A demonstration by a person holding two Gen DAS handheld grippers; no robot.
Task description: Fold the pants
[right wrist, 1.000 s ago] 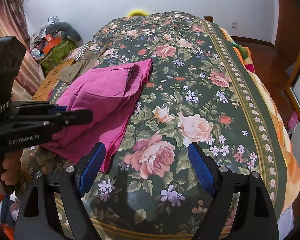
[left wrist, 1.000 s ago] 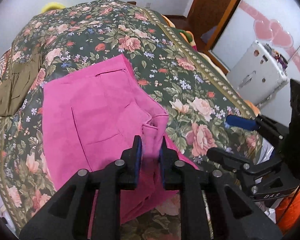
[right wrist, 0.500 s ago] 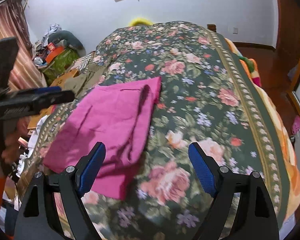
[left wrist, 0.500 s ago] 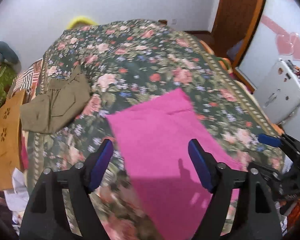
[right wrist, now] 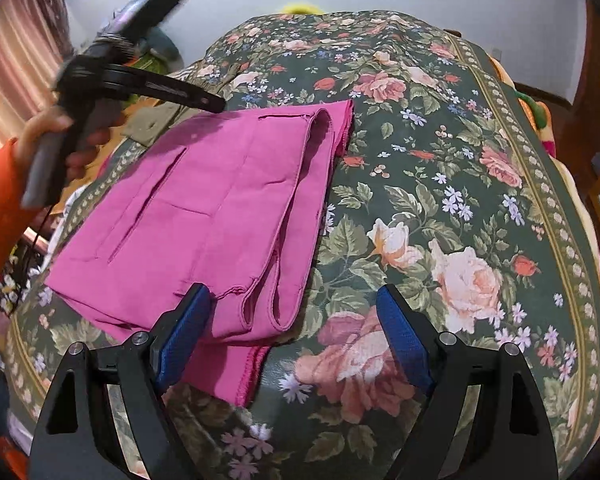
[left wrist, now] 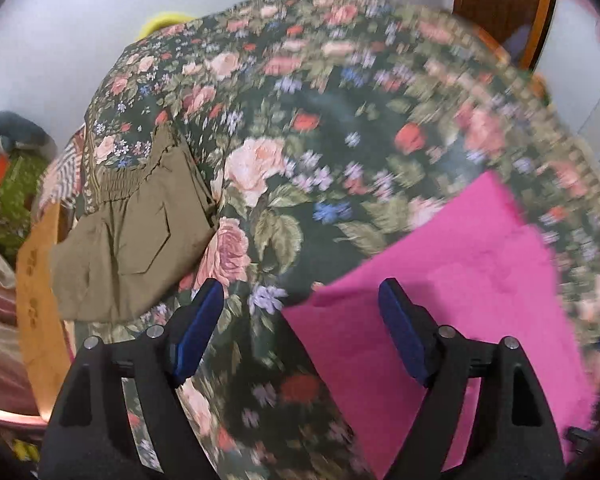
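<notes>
The pink pants [right wrist: 204, 220] lie folded flat on the floral bedspread [right wrist: 440, 200]; they also show in the left wrist view [left wrist: 440, 300] at lower right. My left gripper [left wrist: 300, 328] is open and empty above the bed, between the pink pants and olive pants [left wrist: 132, 232]. It also shows in the right wrist view [right wrist: 140, 84], raised at upper left. My right gripper [right wrist: 296, 340] is open and empty just above the near hem of the pink pants.
Folded olive pants lie at the bed's left edge over a wooden board [left wrist: 40, 300]. Clutter and a curtain [right wrist: 12, 60] stand left of the bed. A wooden door [left wrist: 500, 4] is at the far right.
My left gripper opened, let go of the pink pants, lifted and swung left toward the olive pants. The pink pants now lie flat. My right gripper moved closer to the pants' near hem.
</notes>
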